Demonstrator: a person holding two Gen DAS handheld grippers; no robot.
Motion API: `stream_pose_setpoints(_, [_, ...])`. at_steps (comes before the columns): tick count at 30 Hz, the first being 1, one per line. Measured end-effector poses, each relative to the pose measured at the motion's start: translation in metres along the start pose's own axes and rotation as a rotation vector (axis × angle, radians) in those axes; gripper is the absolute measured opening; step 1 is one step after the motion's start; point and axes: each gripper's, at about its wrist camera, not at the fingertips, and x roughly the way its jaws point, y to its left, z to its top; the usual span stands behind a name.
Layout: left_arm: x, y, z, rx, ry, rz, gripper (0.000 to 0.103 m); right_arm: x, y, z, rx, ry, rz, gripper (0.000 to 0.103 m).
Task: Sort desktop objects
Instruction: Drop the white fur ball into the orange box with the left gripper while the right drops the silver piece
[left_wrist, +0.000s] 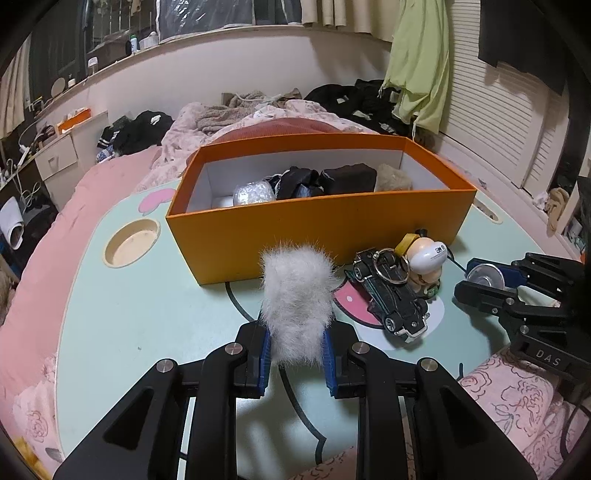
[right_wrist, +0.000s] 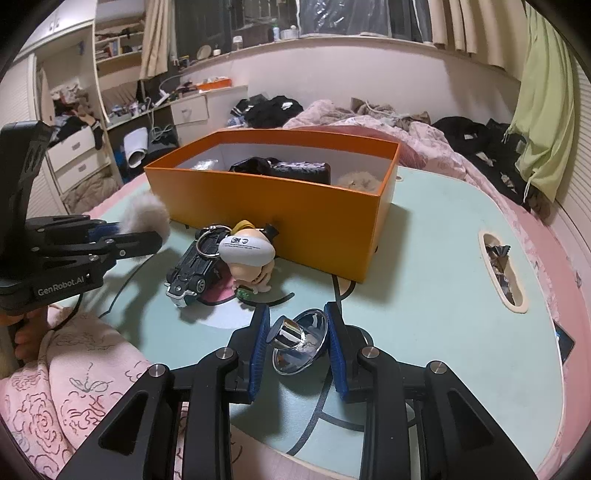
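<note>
While the left gripper (left_wrist: 297, 350) squeezes a fluffy white pompom (left_wrist: 295, 302) between its blue pads (left_wrist: 264, 360), the pompom sticks up above the pale green surface (left_wrist: 147, 314). The gripper is only as wide as the fluff it holds. Just behind the pompom sits an orange box (left_wrist: 317, 225) with dark things and a shiny ball inside. To the right lie a black toy car (left_wrist: 391, 299) and a small doll keychain (left_wrist: 424, 258), touching each other, right by the box. Farther right, the right gripper (left_wrist: 480, 280) holds a shiny thing near the surface.

In the right wrist view, the right gripper (right_wrist: 297, 347) is partly open, about halfway. A shiny silver cone-shaped reflector (right_wrist: 299, 341) sits between its blue pads (right_wrist: 258, 350) and looks held by them, tilted on its side. Ahead are the toy car (right_wrist: 194, 267) and the doll keychain (right_wrist: 249, 258), in front of the orange box (right_wrist: 295, 218). At the left, the left gripper (right_wrist: 136, 236) holds the pompom (right_wrist: 146, 214) up off the surface (right_wrist: 424, 295).
</note>
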Motion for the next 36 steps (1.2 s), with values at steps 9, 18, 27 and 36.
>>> stream_pose_setpoints(9, [-0.006, -0.009, 0.010, 0.045, -0.013, -0.007, 0.024, -0.011, 0.003, 0.025, -0.049, -0.055, 0.019, 0.029])
stream_pose_setpoints(18, [0.001, -0.004, 0.094, -0.014, -0.116, -0.030, 0.026, 0.013, -0.007, 0.113, -0.001, -0.193, -0.035, 0.030])
stream_pose_setpoints(27, [0.044, 0.015, 0.068, -0.083, -0.053, 0.045, 0.076, 0.051, -0.010, 0.091, -0.033, -0.071, -0.035, 0.083])
stream_pose_setpoints(36, [0.035, 0.010, 0.062, -0.094, -0.051, 0.055, 0.076, 0.047, -0.007, 0.086, -0.051, -0.096, -0.020, 0.083])
